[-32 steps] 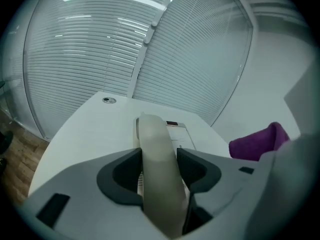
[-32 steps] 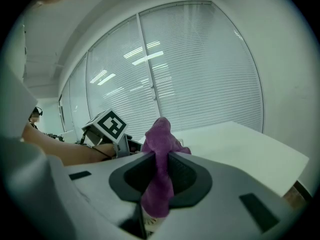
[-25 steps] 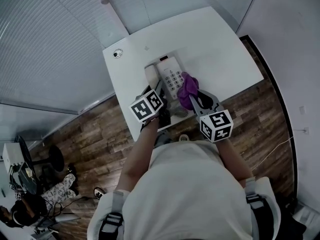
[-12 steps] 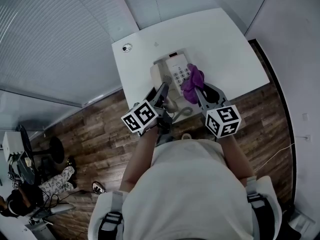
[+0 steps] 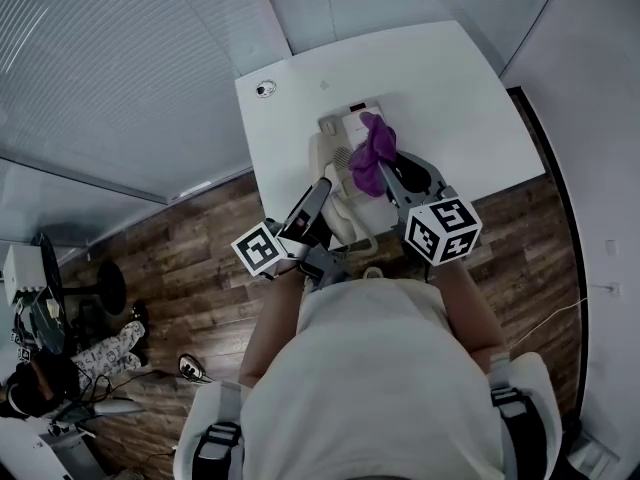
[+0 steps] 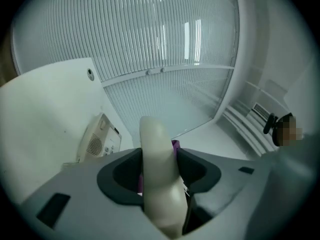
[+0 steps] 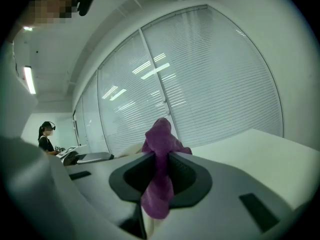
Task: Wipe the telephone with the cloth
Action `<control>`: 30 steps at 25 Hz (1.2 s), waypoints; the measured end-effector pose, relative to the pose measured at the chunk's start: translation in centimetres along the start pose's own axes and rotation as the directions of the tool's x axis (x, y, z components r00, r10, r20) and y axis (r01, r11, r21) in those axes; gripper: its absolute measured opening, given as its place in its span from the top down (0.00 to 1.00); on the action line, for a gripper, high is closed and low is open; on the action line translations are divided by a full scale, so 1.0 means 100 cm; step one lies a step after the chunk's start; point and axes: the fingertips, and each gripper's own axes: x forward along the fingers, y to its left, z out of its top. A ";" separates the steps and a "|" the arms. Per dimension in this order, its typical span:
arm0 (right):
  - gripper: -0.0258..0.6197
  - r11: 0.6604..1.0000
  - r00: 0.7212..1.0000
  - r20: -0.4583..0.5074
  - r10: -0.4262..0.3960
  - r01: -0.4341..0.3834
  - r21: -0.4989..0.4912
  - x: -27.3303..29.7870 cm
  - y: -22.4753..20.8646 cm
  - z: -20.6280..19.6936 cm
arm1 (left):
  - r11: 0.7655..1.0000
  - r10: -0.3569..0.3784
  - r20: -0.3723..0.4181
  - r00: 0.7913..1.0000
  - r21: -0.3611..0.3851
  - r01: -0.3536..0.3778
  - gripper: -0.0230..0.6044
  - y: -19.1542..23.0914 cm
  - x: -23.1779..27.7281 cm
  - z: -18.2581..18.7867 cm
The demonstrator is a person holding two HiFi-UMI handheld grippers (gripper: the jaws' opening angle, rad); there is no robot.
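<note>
L gripper [image 6: 159, 159] is clamped on the cream plastic telephone handset [image 6: 152, 134], jaws wide round it; handset now lifted clear of its cradle, vs lying on it a moment ago. The cream push-button telephone base [image 6: 99, 138] sits on the white bench [image 5: 440, 78], ahead-left of L gripper. R gripper [image 7: 160, 173] pinches the crumpled purple cloth [image 7: 161, 139], raised w/ it, just beyond the handset; prob. wiping the handset comes next.

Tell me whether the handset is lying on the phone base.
No, the left tongs grip the handset, raised clear of the base, which sits on the table off to the left.
</note>
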 end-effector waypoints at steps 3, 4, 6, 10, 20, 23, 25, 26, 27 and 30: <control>0.83 0.999 0.999 -0.001 0.037 -0.037 -0.004 0.009 0.010 0.006 | 0.998 -0.062 -0.007 0.998 -0.024 0.062 0.60 -0.008 -0.008 0.000; 0.83 0.999 0.999 -0.002 0.049 -0.049 -0.007 0.012 0.013 0.007 | 0.996 -0.084 -0.005 0.996 -0.039 0.084 0.60 -0.011 -0.010 0.001; 0.83 0.997 0.997 -0.005 0.072 -0.072 -0.015 0.019 0.020 0.010 | 0.991 -0.122 -0.006 0.992 -0.056 0.122 0.60 -0.016 -0.012 0.001; 0.83 0.992 0.993 -0.009 0.121 -0.121 -0.032 0.031 0.036 0.015 | 0.982 -0.181 -0.031 0.983 -0.057 0.179 0.60 -0.026 -0.018 0.001; 0.83 0.981 0.982 0.012 0.191 -0.190 -0.043 0.039 0.056 0.028 | 0.957 -0.278 -0.040 0.960 -0.093 0.273 0.60 -0.047 -0.016 0.002; 0.83 0.975 0.976 0.011 0.215 -0.214 -0.057 0.037 0.062 0.027 | 0.955 -0.286 -0.037 0.958 -0.100 0.281 0.60 -0.048 -0.016 0.001; 0.83 0.971 0.973 0.009 0.230 -0.229 -0.067 0.035 0.065 0.027 | 0.954 -0.285 -0.036 0.958 -0.104 0.280 0.60 -0.047 -0.016 0.001; 0.83 0.969 0.972 0.007 0.236 -0.235 -0.071 0.035 0.067 0.027 | 0.955 -0.284 -0.035 0.958 -0.104 0.279 0.60 -0.047 -0.016 0.002; 0.83 0.968 0.970 0.006 0.242 -0.241 -0.074 0.035 0.069 0.026 | 0.955 -0.284 -0.035 0.958 -0.104 0.279 0.60 -0.047 -0.016 0.002; 0.83 0.964 0.967 0.005 0.255 -0.254 -0.076 0.033 0.072 0.026 | 0.954 -0.285 -0.033 0.958 -0.105 0.280 0.60 -0.048 -0.015 0.003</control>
